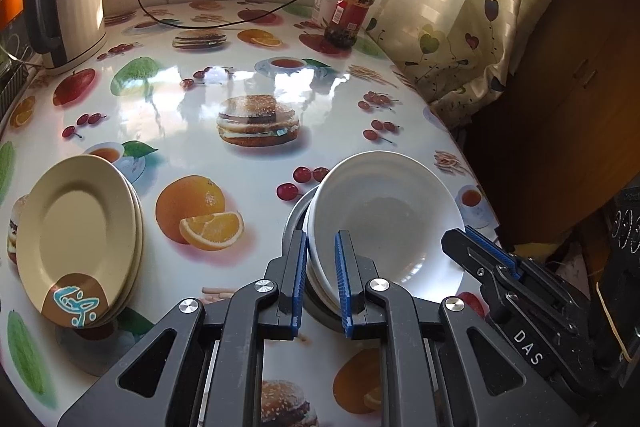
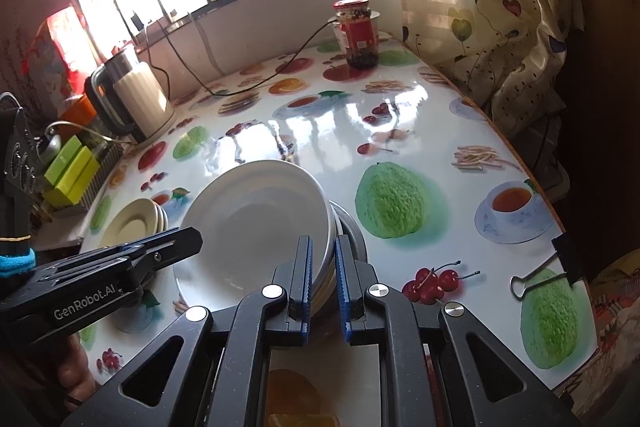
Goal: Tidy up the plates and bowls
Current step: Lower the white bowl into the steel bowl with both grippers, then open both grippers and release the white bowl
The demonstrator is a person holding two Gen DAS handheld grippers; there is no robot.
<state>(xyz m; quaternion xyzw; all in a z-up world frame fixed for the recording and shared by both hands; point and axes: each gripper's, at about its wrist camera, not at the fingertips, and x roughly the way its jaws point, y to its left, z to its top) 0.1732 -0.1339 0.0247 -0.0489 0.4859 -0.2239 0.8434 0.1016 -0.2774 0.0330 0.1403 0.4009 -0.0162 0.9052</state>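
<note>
A stack of white bowls [image 1: 384, 219] sits tilted in a grey metal dish [image 1: 294, 223] on the fruit-print table. My left gripper [image 1: 321, 239] is shut on the stack's near left rim, with the rims pinched between its blue pads. In the right wrist view, my right gripper [image 2: 323, 243] is shut on the opposite rim of the white bowls [image 2: 256, 219], just beside the metal dish [image 2: 352, 227]. Each gripper shows in the other's view: the right gripper [image 1: 460, 237], the left gripper [image 2: 192, 237]. A stack of cream plates [image 1: 76, 227] lies to the left.
An electric kettle [image 1: 68, 7] and its black cable [image 1: 224, 23] stand at the back left, and a red-lidded jar [image 1: 352, 15] at the back right. A binder clip [image 2: 540, 279] sits at the table's right edge by the curtain [image 2: 500, 27]. Green boxes [image 2: 72, 171] line the left side.
</note>
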